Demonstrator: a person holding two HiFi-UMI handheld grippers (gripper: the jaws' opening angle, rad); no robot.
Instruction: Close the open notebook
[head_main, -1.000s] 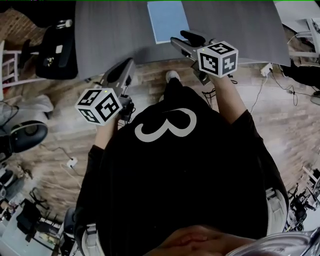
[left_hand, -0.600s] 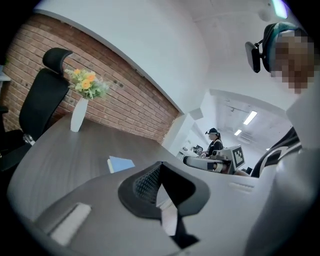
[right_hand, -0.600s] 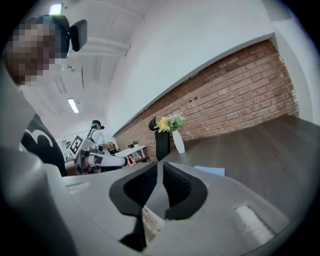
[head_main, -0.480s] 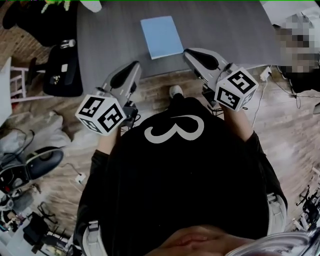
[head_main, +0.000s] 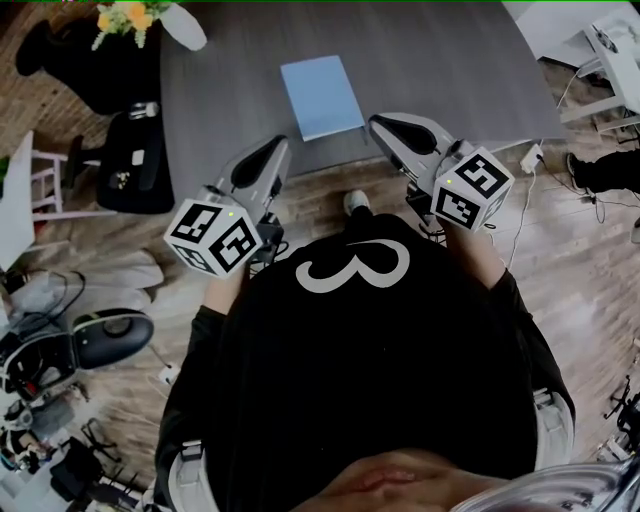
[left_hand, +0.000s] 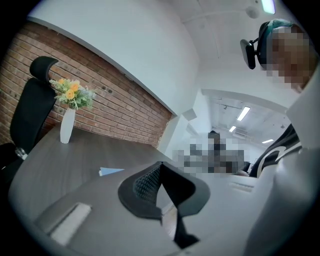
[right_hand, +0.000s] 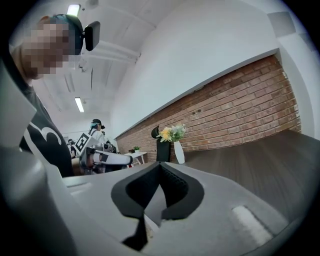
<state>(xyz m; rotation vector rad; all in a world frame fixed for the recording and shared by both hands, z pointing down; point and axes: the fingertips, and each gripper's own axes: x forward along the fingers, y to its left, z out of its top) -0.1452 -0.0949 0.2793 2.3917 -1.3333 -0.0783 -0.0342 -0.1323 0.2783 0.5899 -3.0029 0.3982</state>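
Notebook: a blue notebook (head_main: 322, 97) is seen closed and lying flat on the grey table (head_main: 450, 60), near its front edge.
Left gripper: the left gripper (head_main: 278, 148) is held at the table's front edge, below and to the left of the notebook and apart from it. Its jaws are brought together at the tips, and nothing is caught between them.
Right gripper: the right gripper (head_main: 380, 122) is held near the notebook's right near corner, not touching it. Its jaws are also pressed together, with nothing between.
Vase: a white vase (head_main: 185, 25) with yellow flowers is placed at the table's far left corner.
Chair: a black office chair (head_main: 130, 160) is seen beside the table's left side.
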